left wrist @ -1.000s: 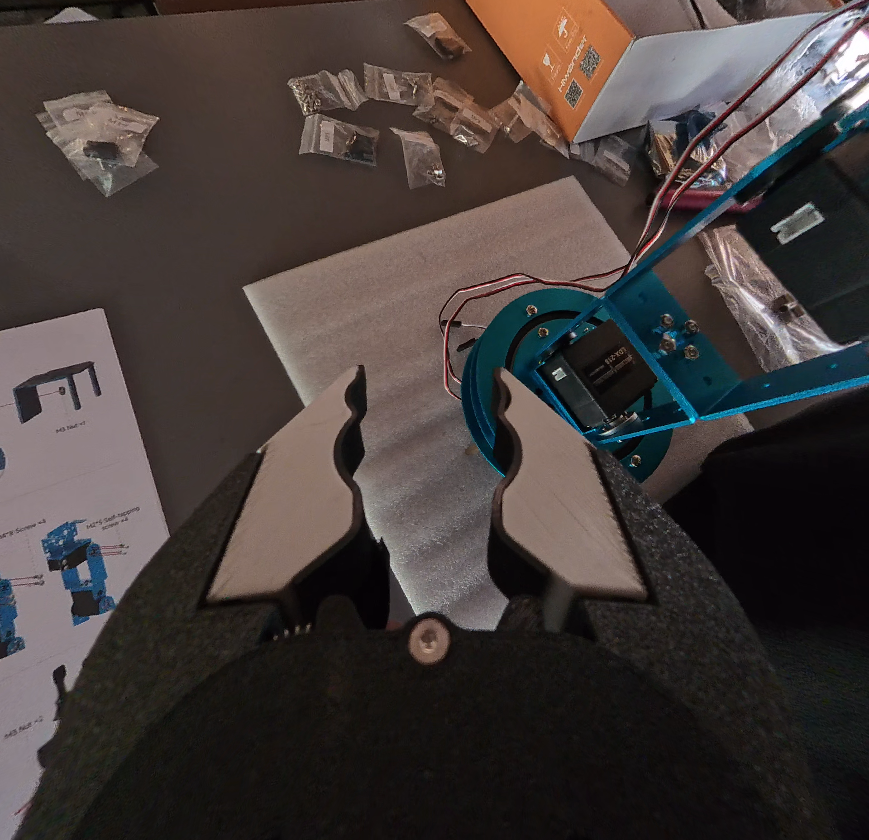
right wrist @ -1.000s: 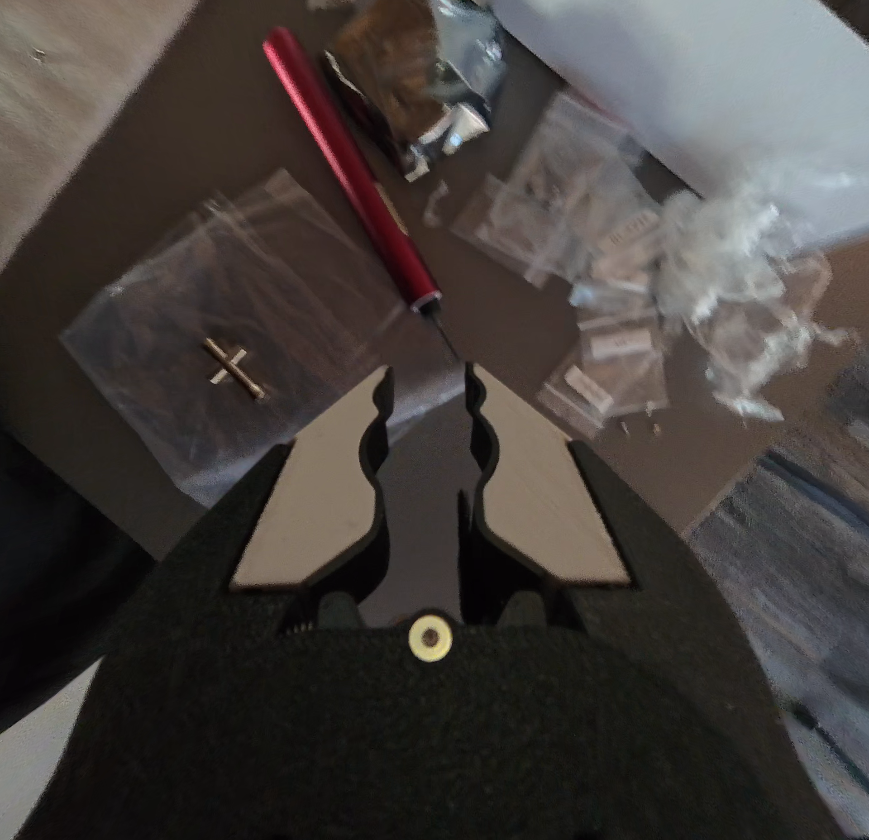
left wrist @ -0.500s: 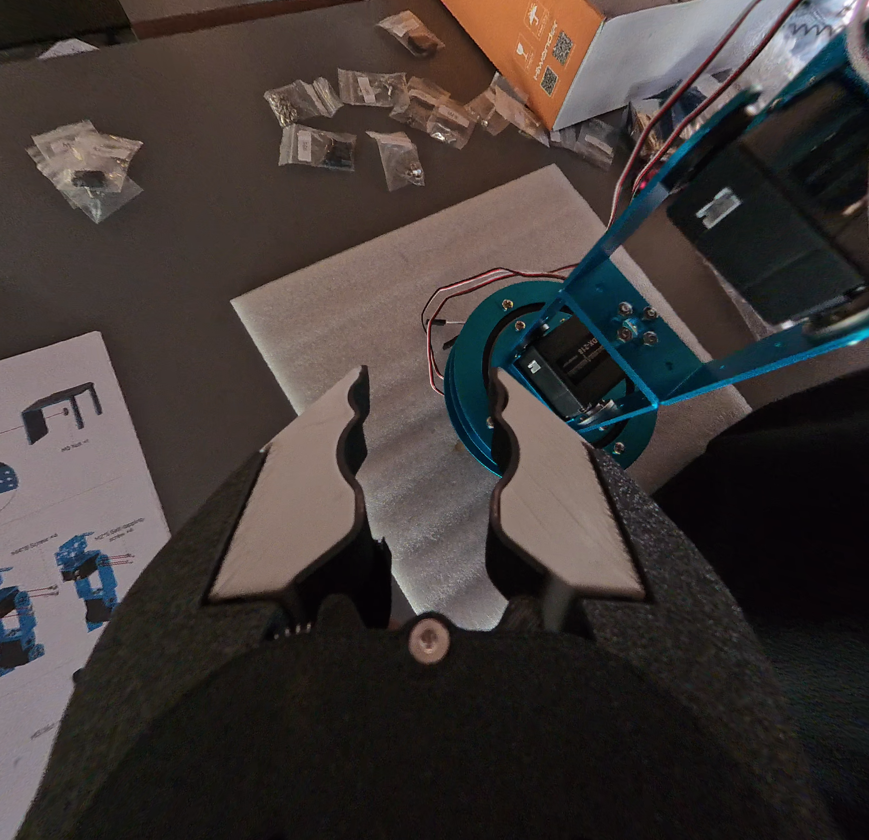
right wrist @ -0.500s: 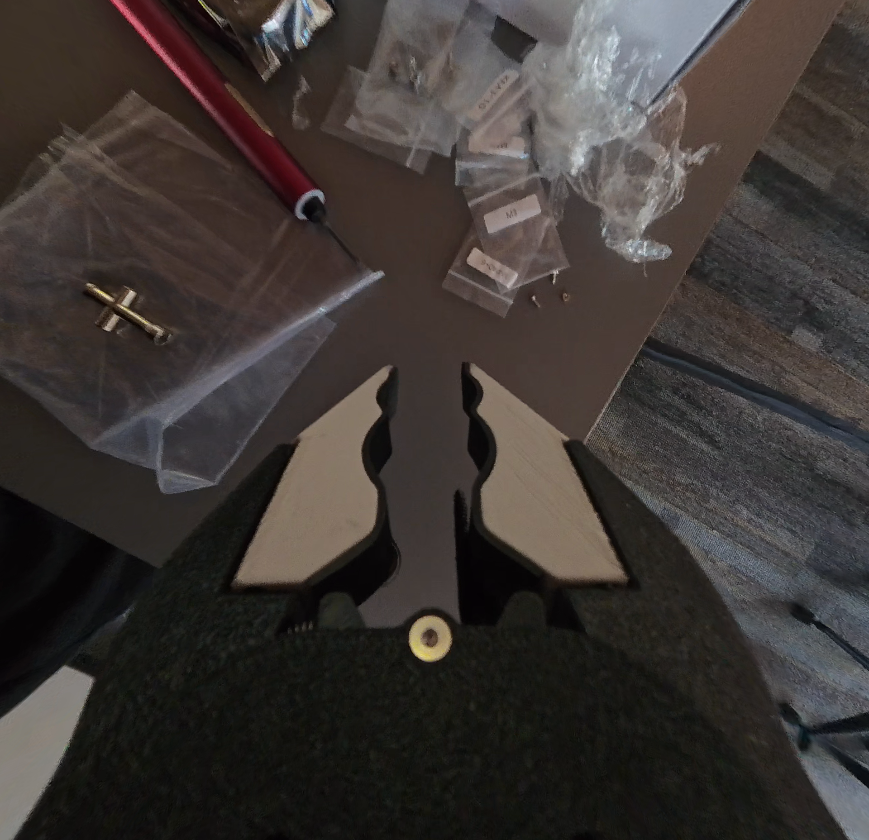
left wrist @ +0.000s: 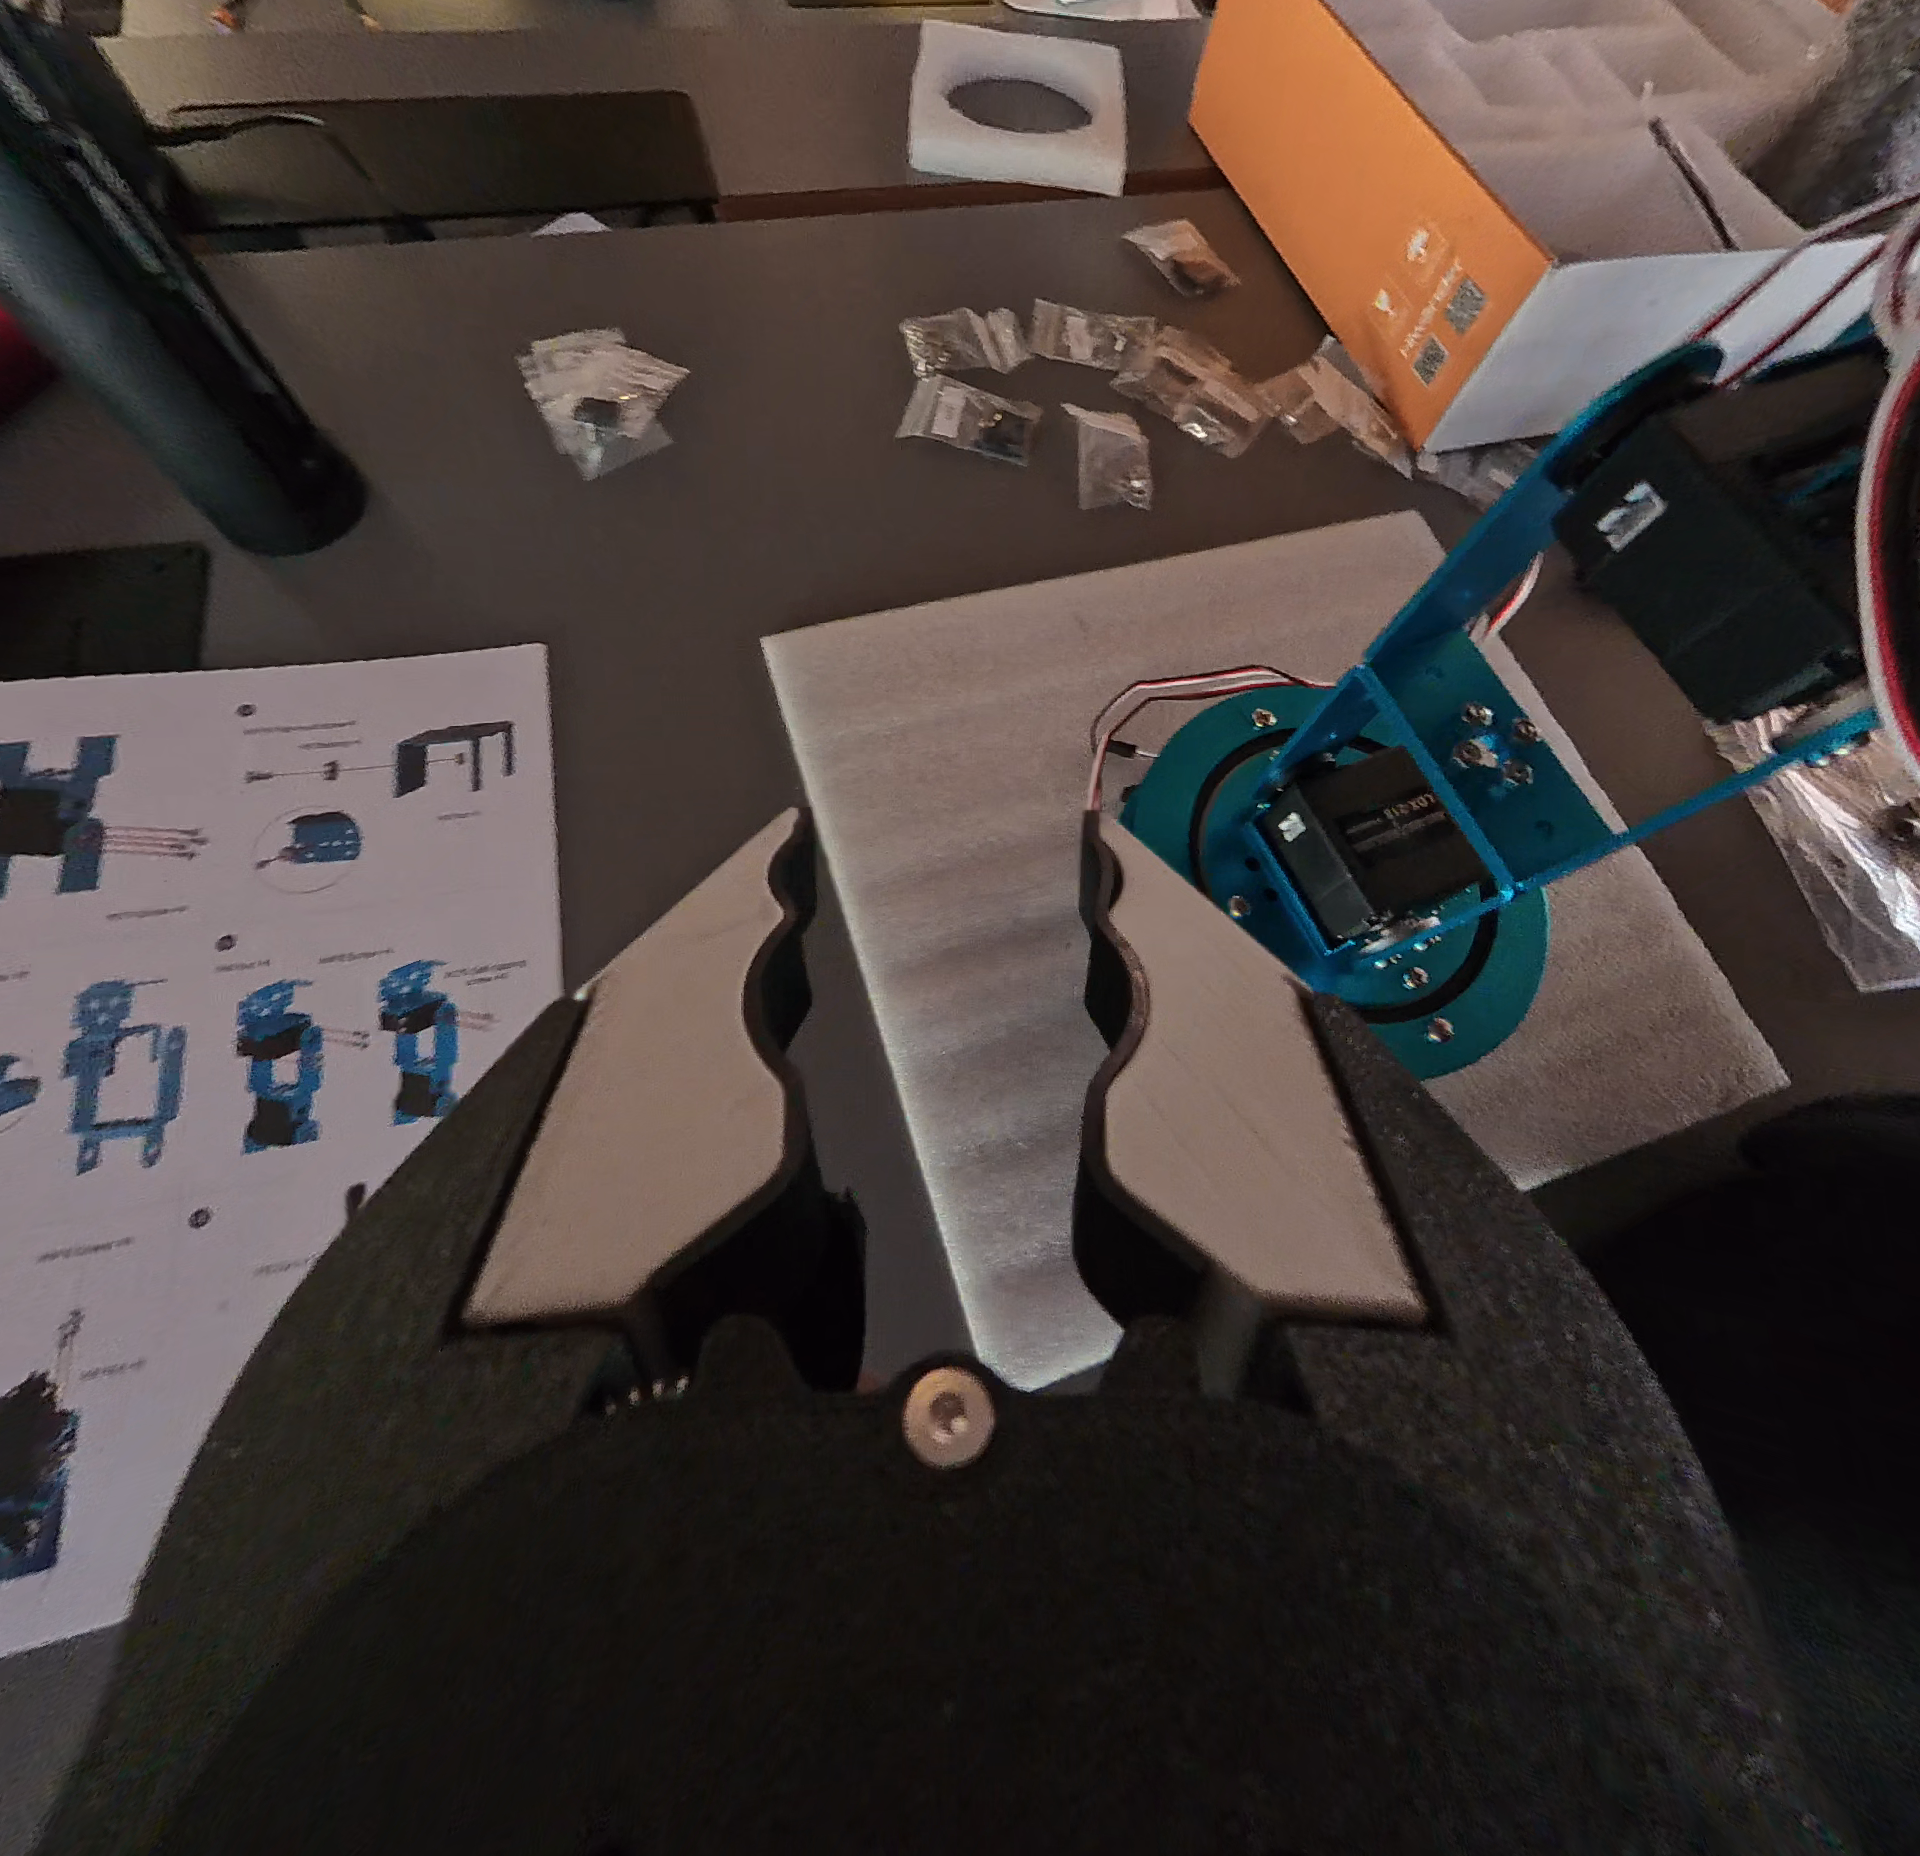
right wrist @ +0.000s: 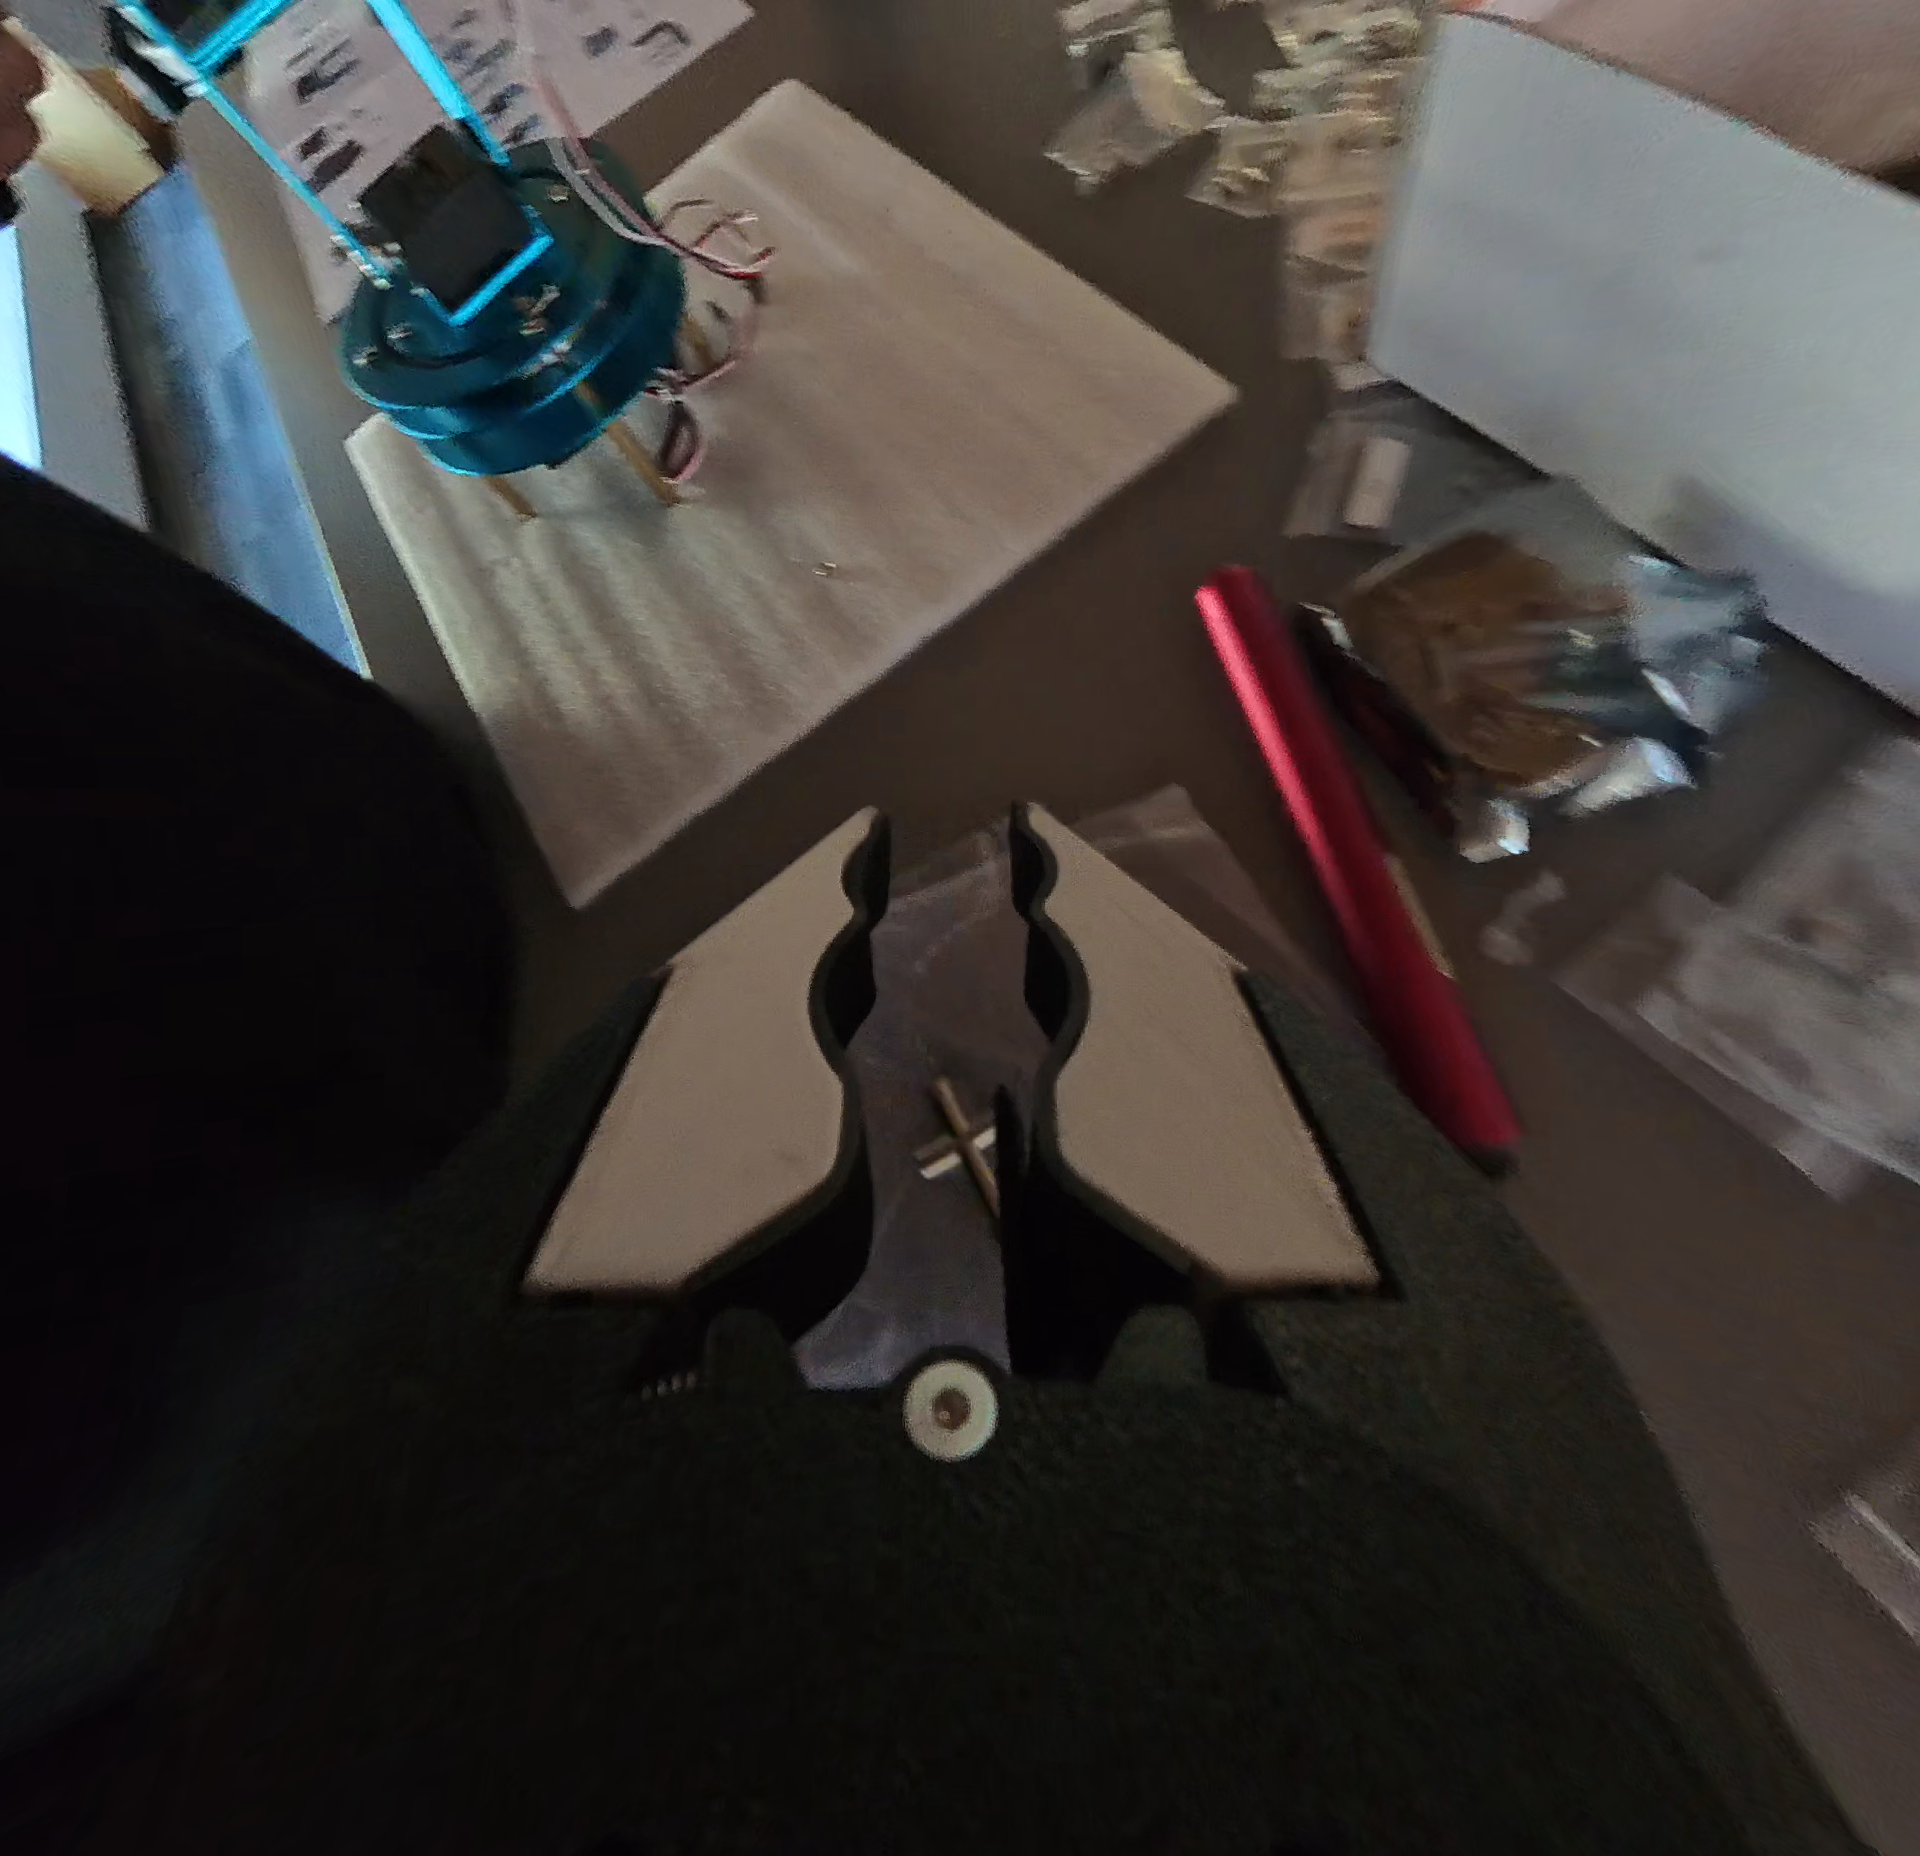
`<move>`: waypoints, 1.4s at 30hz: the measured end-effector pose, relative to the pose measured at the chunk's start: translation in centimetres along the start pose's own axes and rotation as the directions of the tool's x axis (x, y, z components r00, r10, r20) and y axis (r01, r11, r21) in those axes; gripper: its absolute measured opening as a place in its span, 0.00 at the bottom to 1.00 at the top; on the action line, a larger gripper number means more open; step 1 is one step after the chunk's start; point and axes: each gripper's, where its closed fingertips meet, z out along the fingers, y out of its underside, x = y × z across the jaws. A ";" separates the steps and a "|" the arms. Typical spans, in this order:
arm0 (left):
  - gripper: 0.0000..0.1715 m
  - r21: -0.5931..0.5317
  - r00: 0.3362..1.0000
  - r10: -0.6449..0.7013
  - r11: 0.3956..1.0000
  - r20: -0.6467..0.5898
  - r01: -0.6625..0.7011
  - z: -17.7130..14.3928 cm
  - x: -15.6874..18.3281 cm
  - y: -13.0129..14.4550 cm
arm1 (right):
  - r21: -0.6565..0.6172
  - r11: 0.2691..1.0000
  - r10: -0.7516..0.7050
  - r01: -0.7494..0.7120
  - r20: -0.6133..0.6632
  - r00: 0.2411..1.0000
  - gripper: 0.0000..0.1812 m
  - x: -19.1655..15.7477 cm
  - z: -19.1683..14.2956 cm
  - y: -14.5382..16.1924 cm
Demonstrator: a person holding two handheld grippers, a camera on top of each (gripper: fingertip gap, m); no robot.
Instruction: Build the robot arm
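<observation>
A blue metal robot-arm base with a black servo [left wrist: 1351, 861] stands on a white foam sheet [left wrist: 977, 871] on a dark table; it also shows in the right wrist view [right wrist: 488, 279]. My left gripper [left wrist: 945, 850] is open and empty above the foam sheet's left part, its right finger just left of the blue base. My right gripper [right wrist: 951, 824] is open with a narrow gap and empty, held over a clear plastic bag [right wrist: 935, 1079] that holds a small metal cross wrench [right wrist: 961, 1146]. A red screwdriver [right wrist: 1351, 871] lies to its right.
A printed instruction sheet [left wrist: 270, 975] lies at the left. Several small parts bags [left wrist: 1091, 393] lie behind the foam. An orange and white box [left wrist: 1455, 196] stands at the back right. A dark cylinder [left wrist: 135, 300] stands at the back left. A foil packet [right wrist: 1527, 684] lies beside the screwdriver. Left tips to right tips: about 40 cm. The left gripper is farther from the foil packet [right wrist: 1527, 684], some 45 cm, than the right, some 15 cm.
My left gripper has pulled back and swung left, so the instruction sheet shows more. My right gripper has swung left from the table edge and now hangs over the bag, facing the foam sheet.
</observation>
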 end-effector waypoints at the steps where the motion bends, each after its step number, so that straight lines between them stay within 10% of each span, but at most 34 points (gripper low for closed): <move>1: 0.30 0.002 1.000 -0.003 1.000 0.019 0.003 -0.1 -0.3 -0.1 | -0.009 1.000 -0.011 0.012 0.027 1.000 0.12 -0.8 0.7 -0.1; 29: 0.30 -0.001 0.995 0.058 0.998 0.082 -0.059 3.6 -9.8 0.9 | -0.123 0.992 -0.002 0.010 0.064 0.998 0.11 -4.5 8.7 -6.4; 42: 0.31 0.004 0.947 -0.036 0.999 0.318 0.037 -10.6 -7.4 9.3 | -0.070 0.992 -0.082 0.100 0.220 0.972 0.10 -7.5 9.0 -5.7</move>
